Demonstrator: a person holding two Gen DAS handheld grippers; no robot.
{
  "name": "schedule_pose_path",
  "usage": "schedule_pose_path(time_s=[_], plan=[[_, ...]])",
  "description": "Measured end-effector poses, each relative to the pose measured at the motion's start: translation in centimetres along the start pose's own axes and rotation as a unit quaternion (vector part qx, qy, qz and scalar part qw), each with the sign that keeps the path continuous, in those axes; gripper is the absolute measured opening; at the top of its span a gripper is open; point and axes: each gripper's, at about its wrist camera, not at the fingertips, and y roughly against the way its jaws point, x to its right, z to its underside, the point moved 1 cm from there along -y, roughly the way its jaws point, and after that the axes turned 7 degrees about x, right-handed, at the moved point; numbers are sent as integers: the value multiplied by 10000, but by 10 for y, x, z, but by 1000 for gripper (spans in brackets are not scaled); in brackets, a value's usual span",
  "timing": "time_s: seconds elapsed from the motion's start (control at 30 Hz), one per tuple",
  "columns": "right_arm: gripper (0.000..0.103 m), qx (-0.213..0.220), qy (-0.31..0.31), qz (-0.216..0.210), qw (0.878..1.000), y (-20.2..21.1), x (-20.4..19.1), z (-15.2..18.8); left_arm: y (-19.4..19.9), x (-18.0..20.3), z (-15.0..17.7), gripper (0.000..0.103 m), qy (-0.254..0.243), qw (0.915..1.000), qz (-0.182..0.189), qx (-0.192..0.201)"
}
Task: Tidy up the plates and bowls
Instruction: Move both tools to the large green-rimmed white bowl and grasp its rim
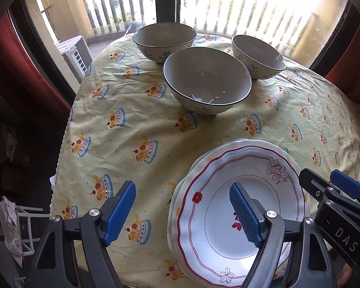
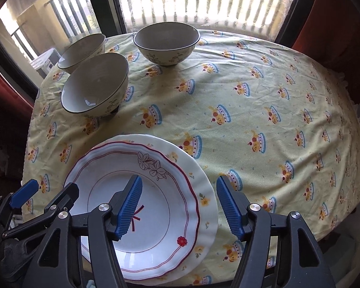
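I am holding the left gripper (image 1: 182, 212) with its tongs apart and empty, over the left rim of the red-rimmed plate (image 1: 228, 184) stacked at lower right. The right gripper (image 2: 178, 207) is also gaping, straddling that stack's right edge. Three bowls (image 1: 206, 81) are sitting in the upper centre on the tablecloth (image 1: 122, 124).

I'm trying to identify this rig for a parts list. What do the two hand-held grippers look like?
Both look alike: the left hand-held gripper and the right hand-held gripper have black plastic clamp-style frames with triangular cut-outs, silver rivets at the pivots and blue ribbed pads on the fingers. White letters "DAS" mark the right one's body, seen from the left wrist.
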Motion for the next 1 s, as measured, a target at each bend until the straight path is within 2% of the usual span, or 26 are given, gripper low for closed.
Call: schedule_pose_path(time_s=[0.2,0.57,0.87,0.93,1.0], plan=[[70,139,215,-242,9994,0,-6,-29,-3,-3,-22,82,191,9996,-161,121],[70,387,429,-621,9964,-23,-14,-84,-21,-6,-69,82,453,9968,-530,390],[70,509,556,-836,9936,-63,-32,-121,-62,-6,-98,74,510,9959,-643,377],[68,546,569,-851,9932,-71,-37,-126,-71,-6,-103,71,500,9958,-677,367],[60,531,590,-859,9931,-81,-40,-131,-79,-5,-106,67,530,9956,-706,324]])
